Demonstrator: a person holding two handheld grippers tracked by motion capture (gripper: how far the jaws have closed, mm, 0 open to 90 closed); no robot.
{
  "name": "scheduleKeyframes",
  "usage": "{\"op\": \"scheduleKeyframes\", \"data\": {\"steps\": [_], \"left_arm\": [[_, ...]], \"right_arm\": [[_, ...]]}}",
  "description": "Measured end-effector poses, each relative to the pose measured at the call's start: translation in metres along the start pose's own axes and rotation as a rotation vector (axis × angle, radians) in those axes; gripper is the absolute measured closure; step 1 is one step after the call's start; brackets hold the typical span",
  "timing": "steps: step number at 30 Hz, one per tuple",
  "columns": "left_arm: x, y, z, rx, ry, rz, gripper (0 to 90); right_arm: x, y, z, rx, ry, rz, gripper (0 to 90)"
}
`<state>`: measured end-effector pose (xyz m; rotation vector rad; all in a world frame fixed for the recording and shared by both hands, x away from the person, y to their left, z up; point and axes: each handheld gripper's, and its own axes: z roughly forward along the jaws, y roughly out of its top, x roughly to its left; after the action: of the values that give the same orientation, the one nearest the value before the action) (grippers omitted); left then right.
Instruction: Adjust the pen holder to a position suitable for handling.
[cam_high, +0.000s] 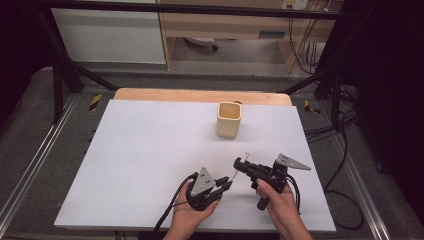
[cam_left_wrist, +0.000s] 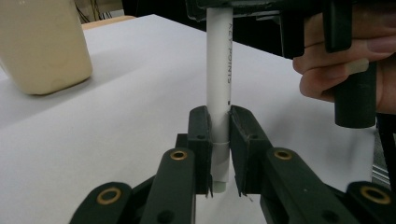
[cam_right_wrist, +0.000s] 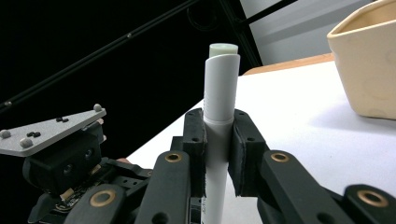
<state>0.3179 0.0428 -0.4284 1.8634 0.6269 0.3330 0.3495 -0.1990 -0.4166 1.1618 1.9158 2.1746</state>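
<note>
White cylindrical pen (smooth plastic) between both grippers

The cup stands on the counter toward its far edge, right of the middle. Near the front edge, the left tool and the right tool sit close together, with the pen spanning between them above the counter. The cup is well apart from both, behind them.
</note>
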Motion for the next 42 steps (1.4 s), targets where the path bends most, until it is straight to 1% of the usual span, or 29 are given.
{"op": "scheduleKeyframes", "data": {"steps": [3,4,5,6,9,14,15,16,17,18,21,23,27,28,29,30,33,37,39,42], "left_arm": [[-0.001,0.0,0.0,0.002,0.003,0.005,78.7],[-0.002,0.0,0.0,0.001,0.003,0.005,77.0],[-0.002,0.0,0.0,-0.001,0.003,-0.001,71.3],[-0.003,0.001,0.0,-0.002,0.004,-0.005,71.3],[-0.004,0.001,0.001,-0.002,0.008,-0.007,63.8],[-0.002,0.003,-0.002,-0.01,0.011,-0.033,51.8],[0.0,0.003,-0.003,-0.011,0.015,-0.035,47.8],[0.001,0.003,-0.004,-0.011,0.019,-0.042,47.8],[0.002,0.004,-0.005,-0.01,0.024,-0.049,42.7],[0.004,0.004,-0.007,-0.012,0.03,-0.055,42.7],[0.009,0.006,-0.012,-0.017,0.039,-0.068,38.3],[0.011,0.007,-0.015,-0.024,0.051,-0.074,36.0],[0.017,0.01,-0.021,-0.031,0.075,-0.086,27.9],[0.019,0.01,-0.022,-0.03,0.081,-0.09,25.4],[0.021,0.011,-0.023,-0.028,0.09,-0.095,19.7],[0.022,0.011,-0.024,-0.03,0.1,-0.099,19.7],[0.027,0.013,-0.031,-0.036,0.125,-0.115,14.1],[0.033,0.014,-0.043,-0.048,0.159,-0.124,11.3],[0.037,0.014,-0.049,-0.054,0.179,-0.128,11.0],[0.042,0.012,-0.058,-0.064,0.198,-0.141,10.9]], "right_arm": [[0.001,0.0,0.0,0.003,-0.001,-0.002,78.2],[0.001,0.0,0.0,0.001,-0.001,-0.002,78.2],[0.0,0.0,0.0,-0.004,-0.004,-0.004,78.2],[0.0,0.0,0.0,-0.004,-0.004,-0.004,78.2],[-0.002,0.001,-0.002,-0.012,-0.014,0.0,78.2],[-0.005,0.002,-0.005,-0.03,-0.029,0.006,78.1],[-0.006,0.003,-0.006,-0.031,-0.036,0.006,78.2],[-0.006,0.003,-0.006,-0.031,-0.036,0.006,78.2],[-0.007,0.003,-0.007,-0.036,-0.04,0.005,78.2],[-0.007,0.003,-0.007,-0.036,-0.04,0.005,78.2],[-0.008,0.004,-0.009,-0.038,-0.049,0.009,78.1],[-0.008,0.004,-0.01,-0.044,-0.054,0.003,78.2],[-0.01,0.005,-0.013,-0.055,-0.063,0.003,78.2],[-0.01,0.006,-0.013,-0.058,-0.065,0.005,78.2],[-0.011,0.006,-0.014,-0.06,-0.07,0.004,78.1],[-0.011,0.006,-0.014,-0.06,-0.07,0.004,78.1],[-0.011,0.006,-0.015,-0.066,-0.073,0.003,78.1],[-0.012,0.007,-0.017,-0.072,-0.082,-0.005,78.2],[-0.012,0.007,-0.018,-0.076,-0.084,-0.004,78.1],[-0.013,0.008,-0.019,-0.083,-0.09,-0.002,78.1]]}}
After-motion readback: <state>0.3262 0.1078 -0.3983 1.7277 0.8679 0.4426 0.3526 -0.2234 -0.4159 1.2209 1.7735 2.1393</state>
